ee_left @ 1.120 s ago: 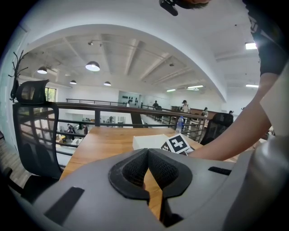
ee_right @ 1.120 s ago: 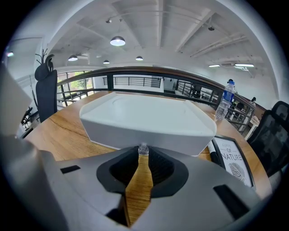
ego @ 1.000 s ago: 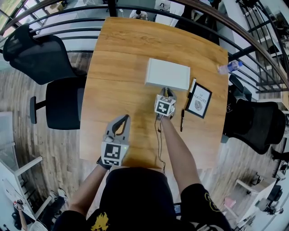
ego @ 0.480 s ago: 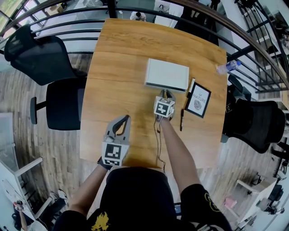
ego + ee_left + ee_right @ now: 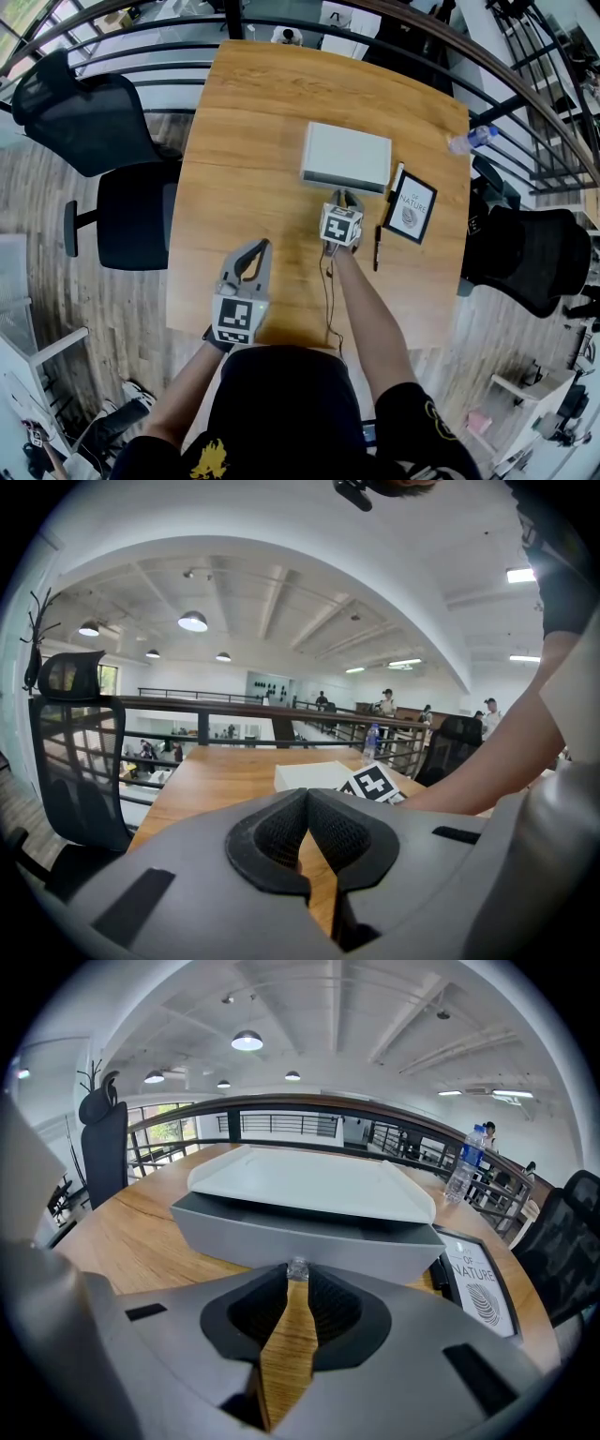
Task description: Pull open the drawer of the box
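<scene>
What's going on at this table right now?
A person holds a gripper in each hand at a wooden table. The right gripper has its jaws closed on the small clear knob of the drawer of the white box; the drawer looks barely open, if at all. The left gripper is off to the side, jaws together, empty.

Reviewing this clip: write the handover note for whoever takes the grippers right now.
Right gripper: shut on the small clear knob of the drawer.
Left gripper: shut, empty, over the near part of the table, away from the box.
The box sits mid-table.
Done: knob gripped.
Left: pull the drawer toward you; it looks barely open, if at all.
</scene>
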### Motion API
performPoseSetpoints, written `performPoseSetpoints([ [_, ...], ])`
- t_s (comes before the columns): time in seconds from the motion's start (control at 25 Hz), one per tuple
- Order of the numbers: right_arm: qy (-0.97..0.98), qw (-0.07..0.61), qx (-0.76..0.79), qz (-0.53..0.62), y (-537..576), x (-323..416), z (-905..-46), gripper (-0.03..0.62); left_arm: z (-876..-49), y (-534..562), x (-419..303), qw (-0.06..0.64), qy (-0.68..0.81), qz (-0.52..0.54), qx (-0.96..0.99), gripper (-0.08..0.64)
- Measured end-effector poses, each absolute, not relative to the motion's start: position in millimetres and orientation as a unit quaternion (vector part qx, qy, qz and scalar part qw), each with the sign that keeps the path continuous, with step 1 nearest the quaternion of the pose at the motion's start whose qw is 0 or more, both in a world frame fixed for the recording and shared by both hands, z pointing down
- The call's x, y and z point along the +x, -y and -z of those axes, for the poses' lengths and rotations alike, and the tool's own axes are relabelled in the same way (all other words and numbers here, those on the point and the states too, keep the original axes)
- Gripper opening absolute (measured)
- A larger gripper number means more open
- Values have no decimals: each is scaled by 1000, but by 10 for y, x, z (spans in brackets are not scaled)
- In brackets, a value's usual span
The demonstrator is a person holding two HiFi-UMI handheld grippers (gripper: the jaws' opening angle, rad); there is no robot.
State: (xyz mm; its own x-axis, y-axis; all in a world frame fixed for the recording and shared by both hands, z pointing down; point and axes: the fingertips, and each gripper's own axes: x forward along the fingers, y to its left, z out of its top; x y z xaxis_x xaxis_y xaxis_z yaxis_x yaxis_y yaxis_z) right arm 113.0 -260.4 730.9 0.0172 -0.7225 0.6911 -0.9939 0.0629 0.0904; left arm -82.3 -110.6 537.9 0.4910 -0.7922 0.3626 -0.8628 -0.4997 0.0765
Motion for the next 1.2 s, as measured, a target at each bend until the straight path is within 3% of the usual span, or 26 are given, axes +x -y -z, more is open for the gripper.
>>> performPoseSetpoints([
  [1.2, 667, 309, 635, -237, 2235, 1114, -7339, 61, -5322, 883, -782, 125, 483, -137, 856, 18],
])
